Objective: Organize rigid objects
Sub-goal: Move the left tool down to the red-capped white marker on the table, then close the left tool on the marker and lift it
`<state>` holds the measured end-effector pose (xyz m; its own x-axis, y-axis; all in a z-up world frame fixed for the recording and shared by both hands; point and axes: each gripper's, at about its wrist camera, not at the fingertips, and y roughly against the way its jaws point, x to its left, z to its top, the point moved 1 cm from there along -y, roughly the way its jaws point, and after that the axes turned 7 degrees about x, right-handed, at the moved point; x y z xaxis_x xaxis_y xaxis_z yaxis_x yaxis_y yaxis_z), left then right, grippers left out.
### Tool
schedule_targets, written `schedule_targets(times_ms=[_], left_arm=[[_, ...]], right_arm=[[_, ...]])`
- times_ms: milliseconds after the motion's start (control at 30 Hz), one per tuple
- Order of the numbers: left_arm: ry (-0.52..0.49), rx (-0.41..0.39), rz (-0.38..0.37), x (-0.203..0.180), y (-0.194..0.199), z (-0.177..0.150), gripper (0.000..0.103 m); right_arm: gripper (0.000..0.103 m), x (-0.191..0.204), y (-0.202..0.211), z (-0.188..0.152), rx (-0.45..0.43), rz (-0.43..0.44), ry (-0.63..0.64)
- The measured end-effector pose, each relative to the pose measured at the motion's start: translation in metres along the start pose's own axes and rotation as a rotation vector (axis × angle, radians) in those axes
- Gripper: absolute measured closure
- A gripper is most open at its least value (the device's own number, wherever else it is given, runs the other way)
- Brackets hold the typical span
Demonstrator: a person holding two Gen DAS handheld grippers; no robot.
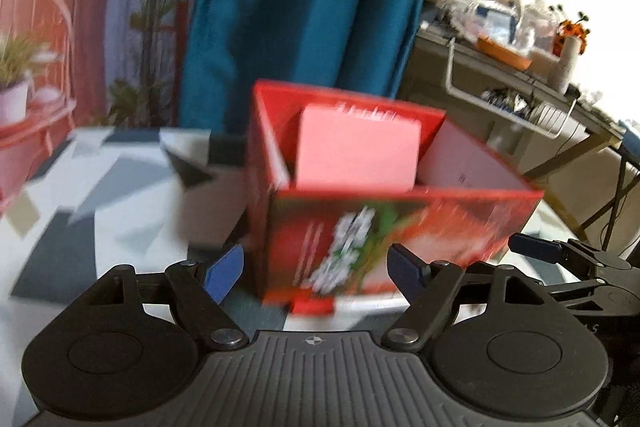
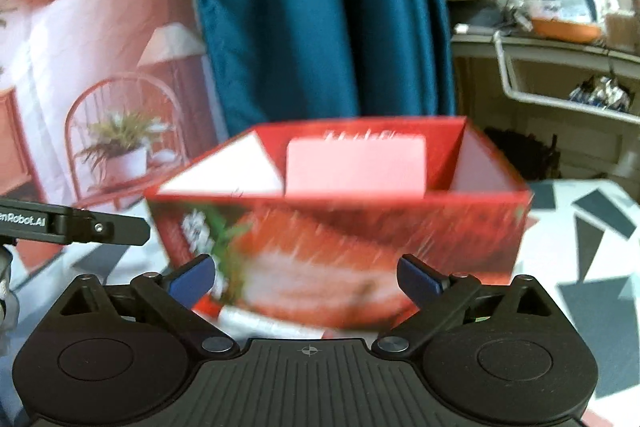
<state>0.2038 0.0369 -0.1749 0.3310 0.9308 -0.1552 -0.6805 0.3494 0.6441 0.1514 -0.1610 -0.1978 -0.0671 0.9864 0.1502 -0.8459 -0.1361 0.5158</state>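
Clearly, both the left gripper (image 1: pixel 316 267) and the right gripper (image 2: pixel 308 277) are held wide open and empty, so the red box (image 1: pixel 384 219) at frame centre, with a pink card (image 1: pixel 356 151) upright inside, is left free on the patterned table (image 1: pixel 60 211).

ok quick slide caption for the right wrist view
Open right gripper facing a red carton with a pink card upright inside, on a patterned tabletop.
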Motion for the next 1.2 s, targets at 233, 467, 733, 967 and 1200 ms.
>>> schedule_targets(times_ms=[233, 467, 733, 967, 1200], left_arm=[[0.073, 0.089, -0.01, 0.017, -0.035, -0.024, 0.039], [0.083, 0.117, -0.006, 0.014, -0.068, -0.032, 0.047], [0.045, 0.1, -0.018, 0.002, -0.081, -0.036, 0.047], [0.027, 0.075, -0.011, -0.001, -0.084, -0.039, 0.047], [-0.018, 0.061, 0.006, -0.011, -0.086, -0.042, 0.044]], right_arm=[[0.023, 0.009, -0.028, -0.024, 0.117, 0.015, 0.006], [0.047, 0.007, -0.059, -0.033, 0.182, -0.008, -0.006], [0.062, 0.002, -0.066, -0.039, 0.204, -0.014, -0.034], [0.06, 0.004, -0.072, -0.038, 0.21, -0.029, -0.015], [0.059, 0.014, -0.076, -0.038, 0.215, -0.067, 0.04]])
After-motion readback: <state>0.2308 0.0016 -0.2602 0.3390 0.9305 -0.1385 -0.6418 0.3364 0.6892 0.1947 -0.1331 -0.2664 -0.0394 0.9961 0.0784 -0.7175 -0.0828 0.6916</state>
